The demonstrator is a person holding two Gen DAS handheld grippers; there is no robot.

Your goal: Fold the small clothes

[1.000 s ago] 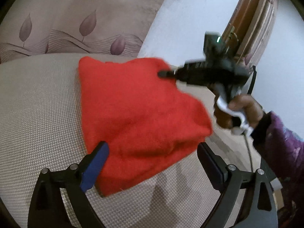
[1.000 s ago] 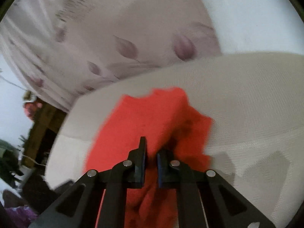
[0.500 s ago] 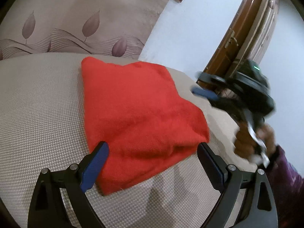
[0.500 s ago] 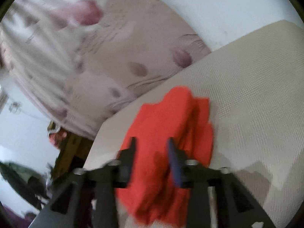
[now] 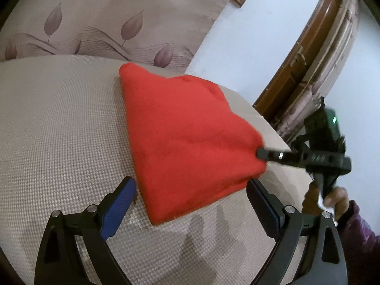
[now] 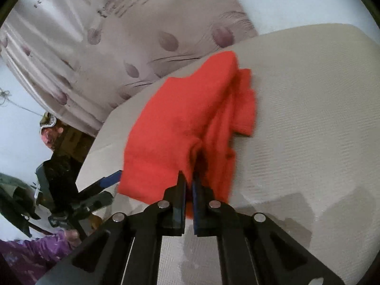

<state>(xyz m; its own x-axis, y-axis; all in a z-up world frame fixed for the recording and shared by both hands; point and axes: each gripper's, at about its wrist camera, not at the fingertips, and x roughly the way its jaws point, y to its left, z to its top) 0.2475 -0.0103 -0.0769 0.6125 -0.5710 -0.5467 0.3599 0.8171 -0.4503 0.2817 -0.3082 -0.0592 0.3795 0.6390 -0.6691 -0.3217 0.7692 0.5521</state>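
A small red garment lies folded on the beige woven cushion. My left gripper is open, its jaws on either side of the garment's near corner, not holding it. My right gripper is shut on the garment's near edge and lifts a fold of it. In the left wrist view the right gripper pinches the garment's right corner.
A leaf-patterned curtain hangs behind the cushion. A white wall and a brown wooden door frame stand to the right. The cushion's edge drops off just beyond the garment. The person's purple sleeve is at lower right.
My right gripper let go, swung away open, then came back and shut on the garment's right corner. The left gripper stayed open in place.
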